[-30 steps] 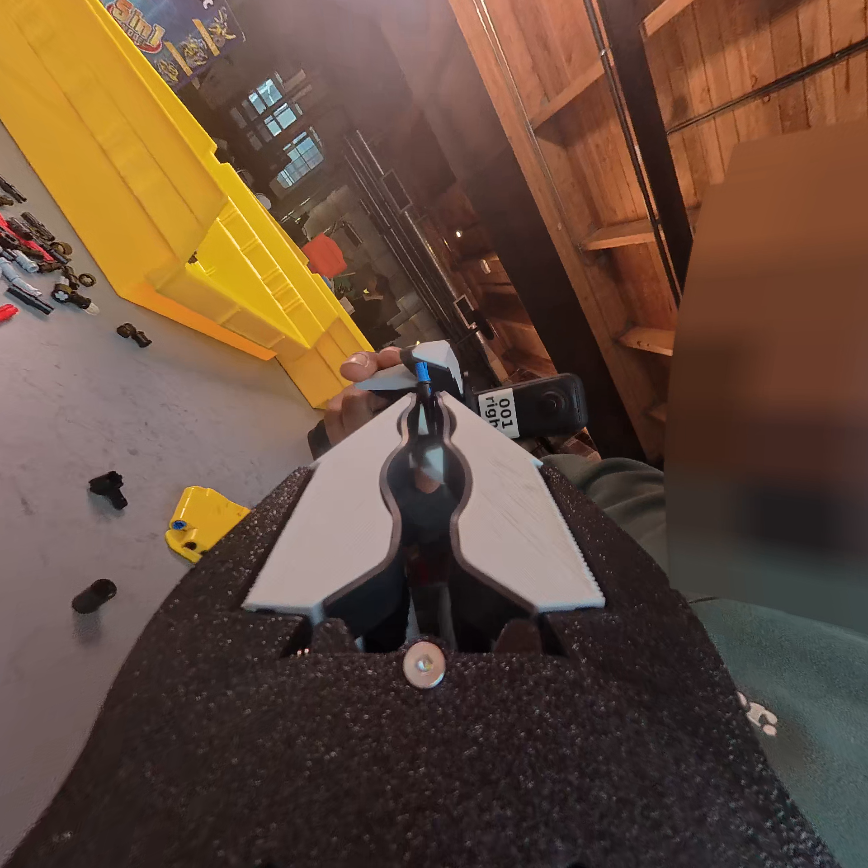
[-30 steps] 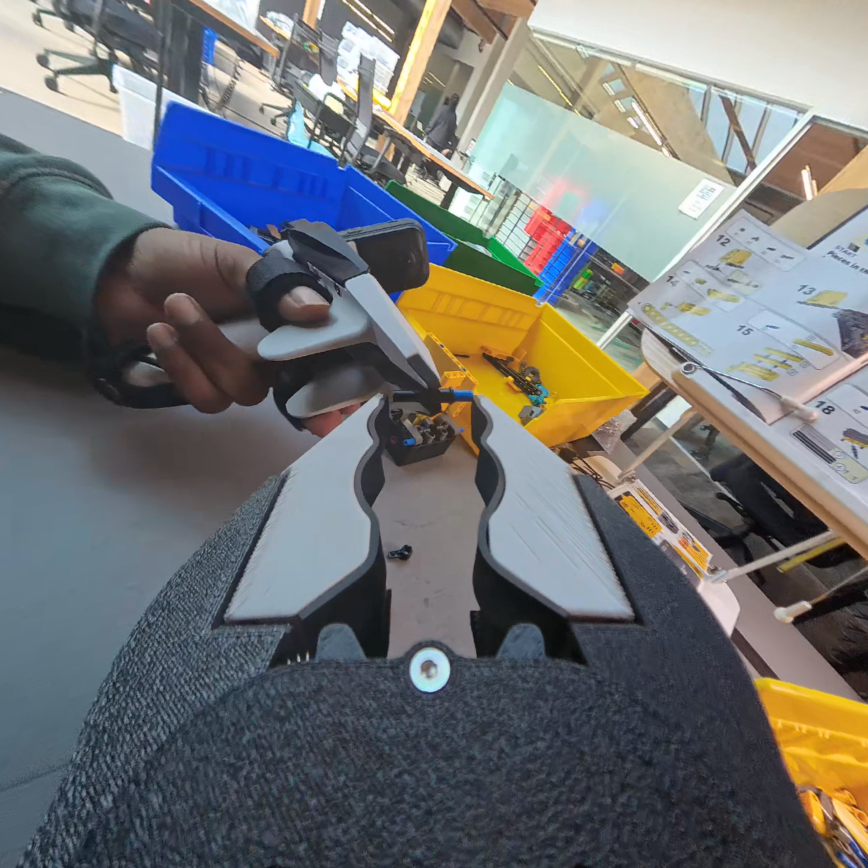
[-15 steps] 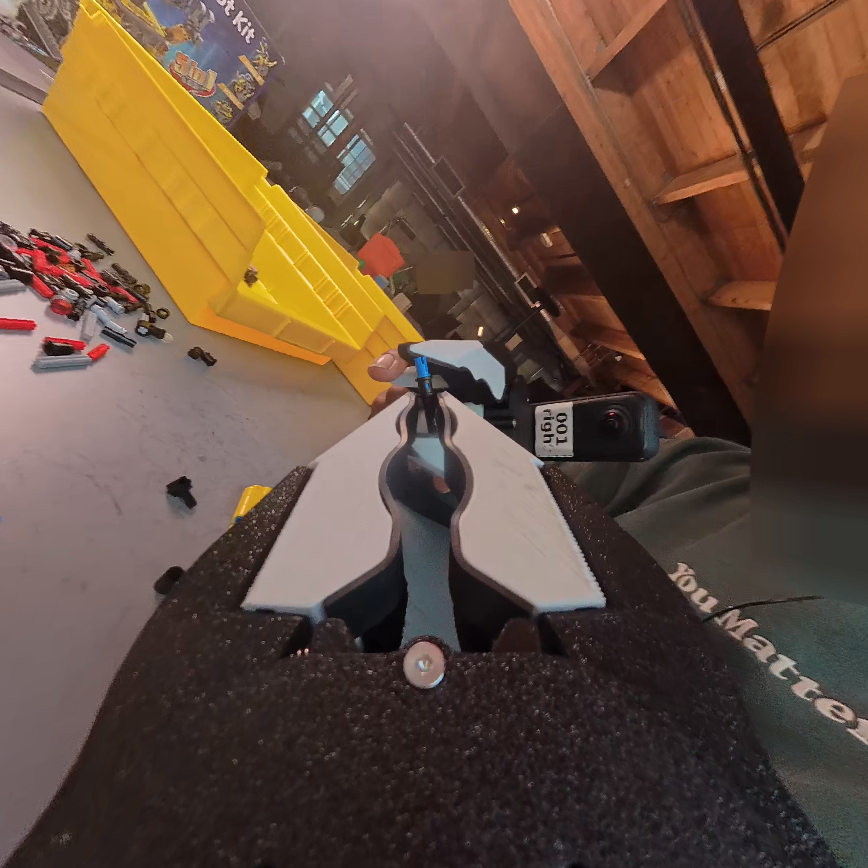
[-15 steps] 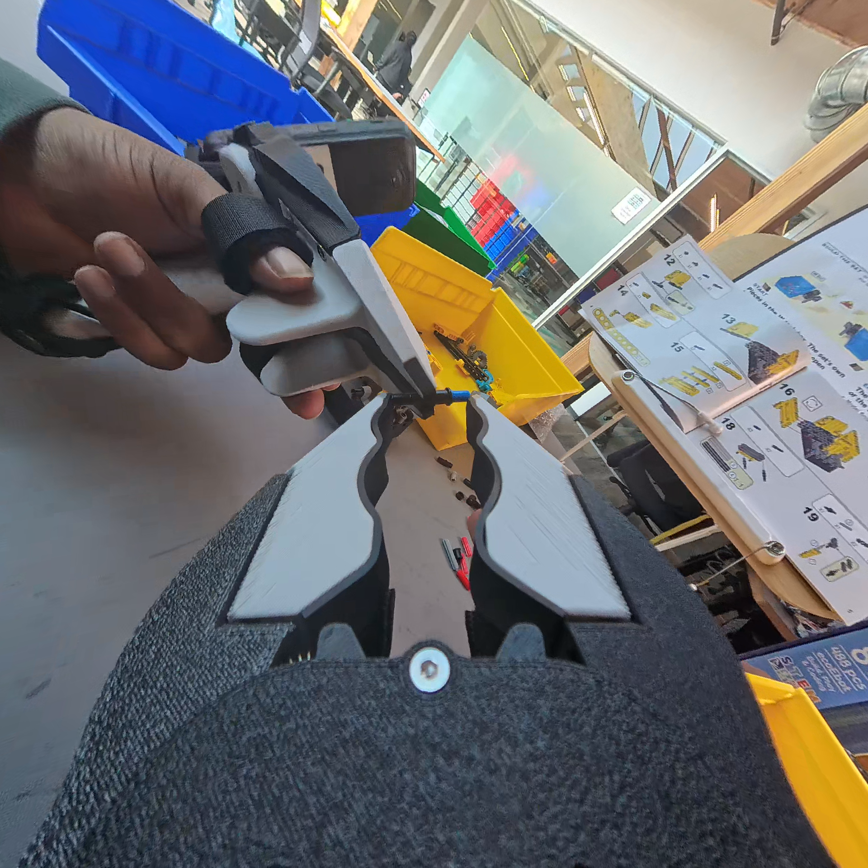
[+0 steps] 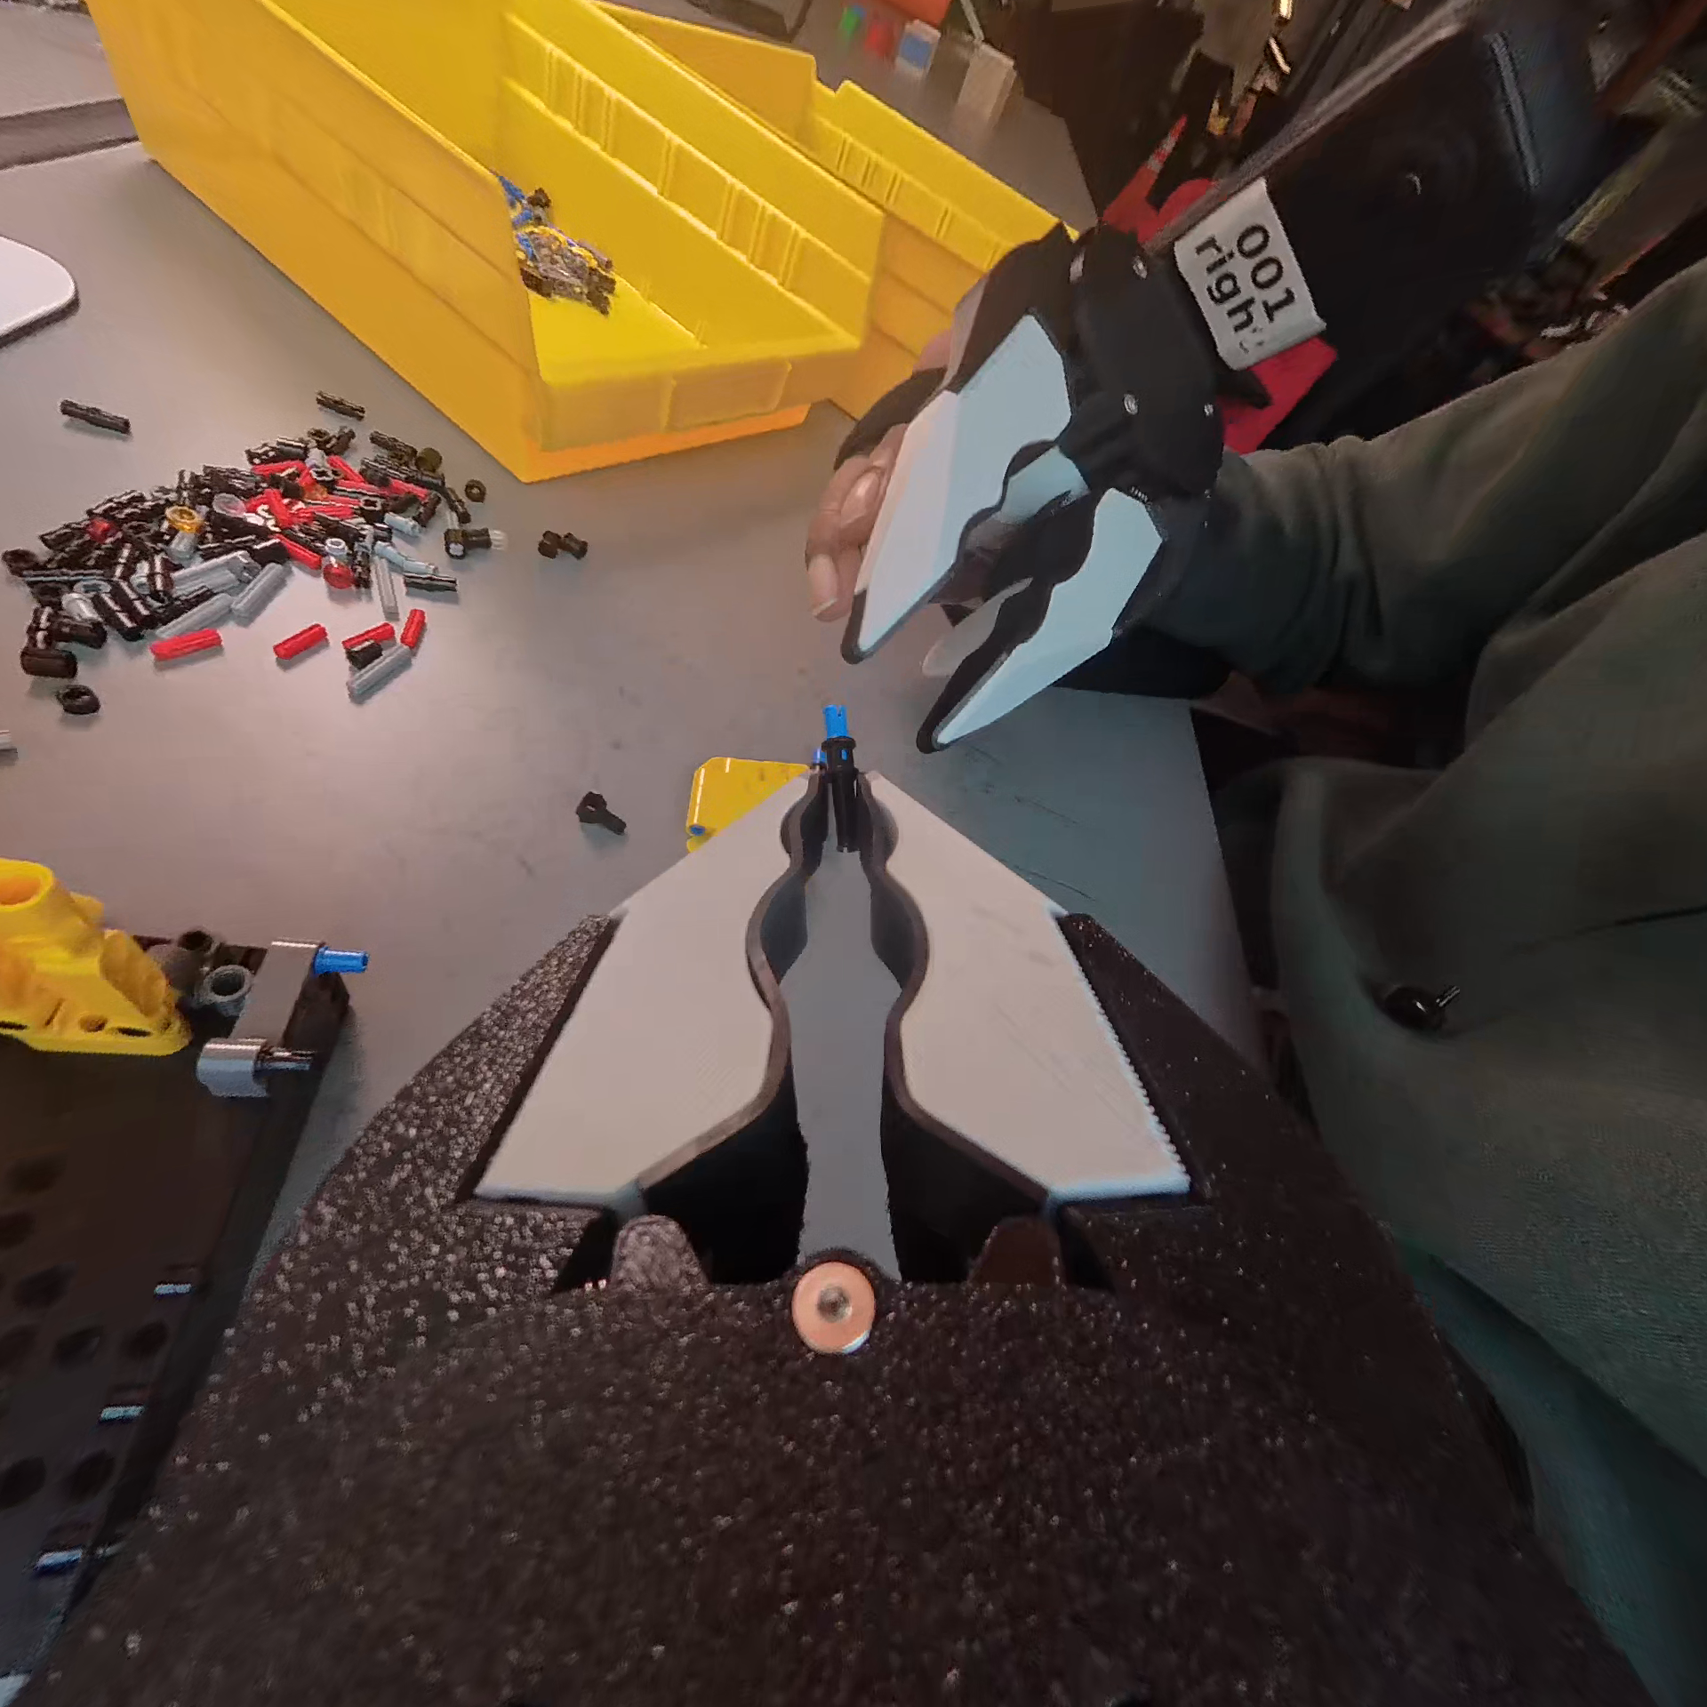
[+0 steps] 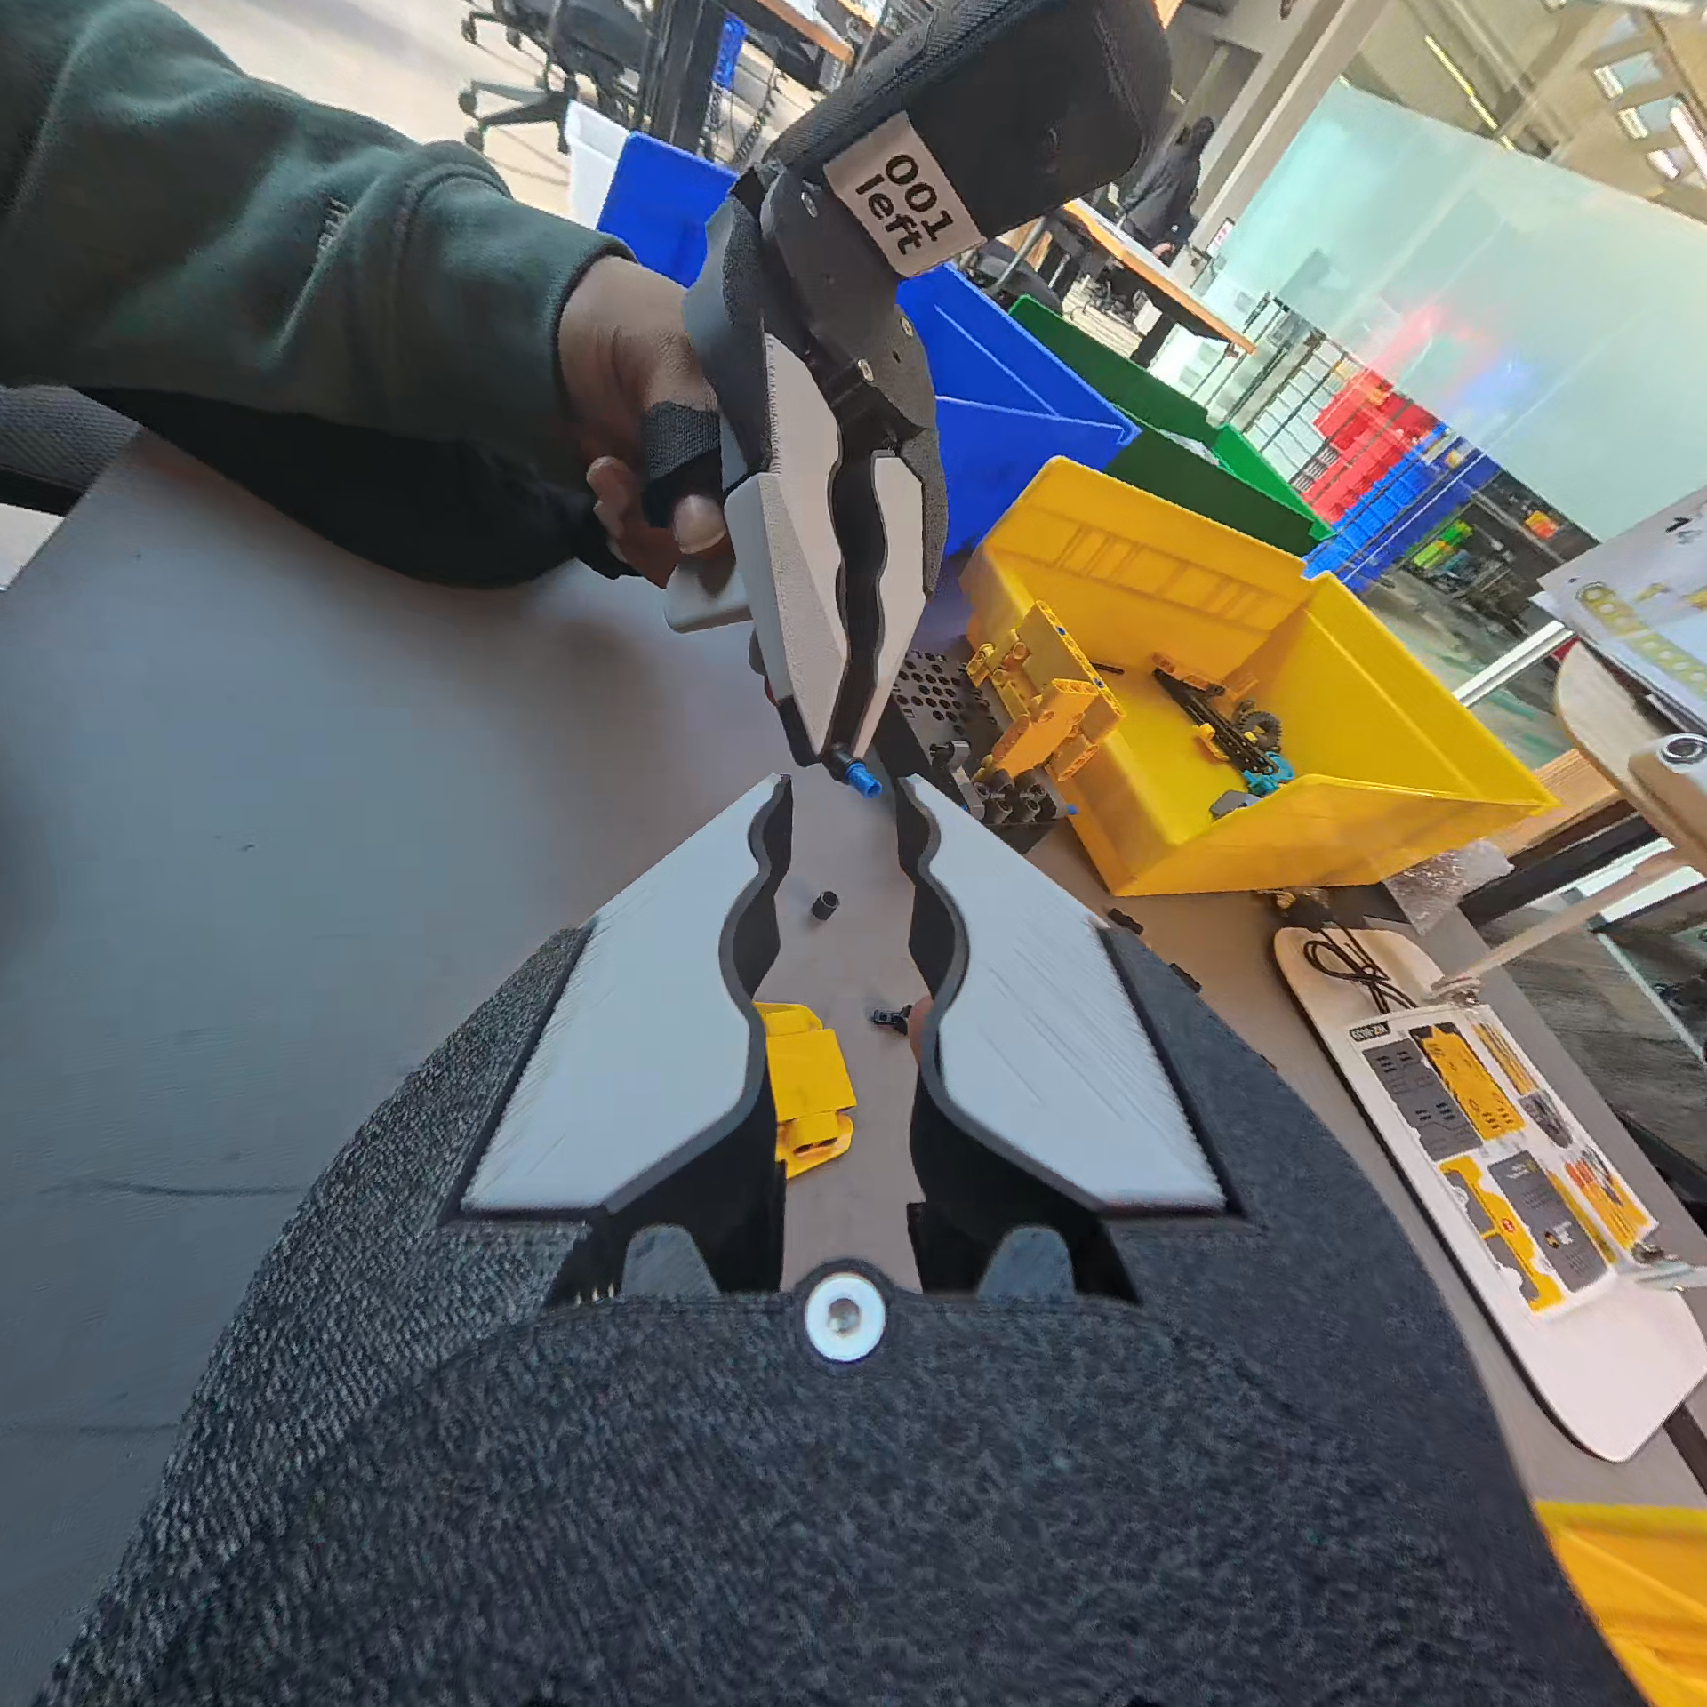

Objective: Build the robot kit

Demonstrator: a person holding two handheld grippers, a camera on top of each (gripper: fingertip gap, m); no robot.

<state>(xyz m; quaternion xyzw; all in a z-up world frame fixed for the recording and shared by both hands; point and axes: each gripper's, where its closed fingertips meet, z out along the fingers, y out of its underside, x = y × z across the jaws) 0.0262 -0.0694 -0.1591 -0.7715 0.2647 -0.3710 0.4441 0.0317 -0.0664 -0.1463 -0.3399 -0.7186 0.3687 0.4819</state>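
Observation:
My left gripper (image 5: 839,785) is shut on a small black pin with a blue end (image 5: 836,739), held above the grey table. It also shows in the right wrist view (image 6: 836,748), pointing down with the pin (image 6: 854,771) at its tips. My right gripper (image 6: 845,790) is open and empty, its tips just below the pin. In the left wrist view it (image 5: 891,697) hangs up and to the right of the pin, apart from it. A yellow piece (image 6: 808,1081) and a small black pin (image 6: 825,903) lie on the table under the right gripper.
A black plate with yellow parts (image 5: 83,998) sits at the lower left. A pile of black, red and grey pieces (image 5: 231,545) lies before the yellow bins (image 5: 647,231). The right wrist view shows a yellow bin (image 6: 1293,739), a blue bin (image 6: 998,406) and an instruction sheet (image 6: 1496,1155). The tips of both grippers are at nearly the same place. The yellow piece (image 6: 808,1081) is about 9 centimeters from both grippers' fingertips. It turns up in the left wrist view (image 5: 740,794) as well.
Both grippers have tilted down toward the table and drawn slightly apart. The left gripper still holds the pin. The right gripper stays open.

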